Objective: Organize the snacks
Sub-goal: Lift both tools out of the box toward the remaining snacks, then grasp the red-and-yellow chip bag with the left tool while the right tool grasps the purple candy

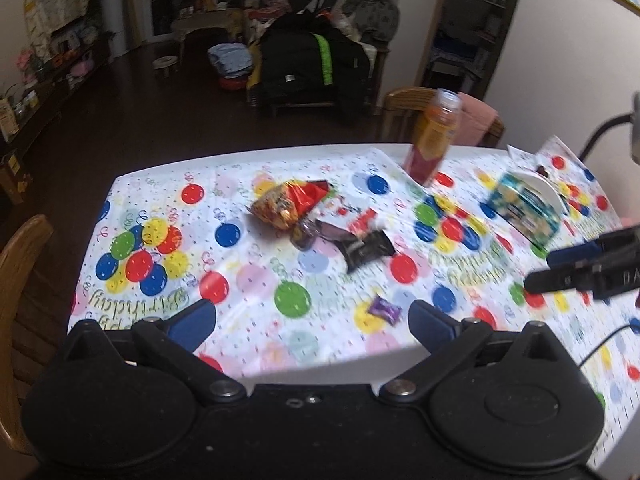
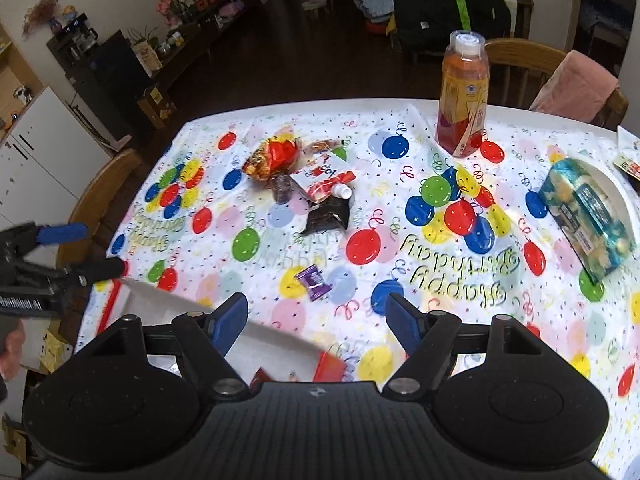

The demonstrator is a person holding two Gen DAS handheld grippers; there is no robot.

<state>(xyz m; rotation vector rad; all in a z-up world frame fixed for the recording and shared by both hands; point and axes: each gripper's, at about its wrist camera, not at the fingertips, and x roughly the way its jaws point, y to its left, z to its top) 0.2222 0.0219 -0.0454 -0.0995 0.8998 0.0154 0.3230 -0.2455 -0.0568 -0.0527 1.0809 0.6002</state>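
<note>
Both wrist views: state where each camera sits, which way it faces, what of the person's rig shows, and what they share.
Left wrist: sits behind the open left gripper, facing across the table toward the room; the right gripper enters at its right edge.
Right wrist: sits behind the open right gripper, facing likewise; the left gripper and a hand show at left.
Shared: purple candy, orange bottle, snack pile, tissue pack.

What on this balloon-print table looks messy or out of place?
Nothing is spilled or visibly broken. The snacks are simply scattered: a red-and-yellow crinkly snack bag, a black foil packet and a red spouted pouch lie heaped together, while one small purple wrapped candy sits alone.
</note>
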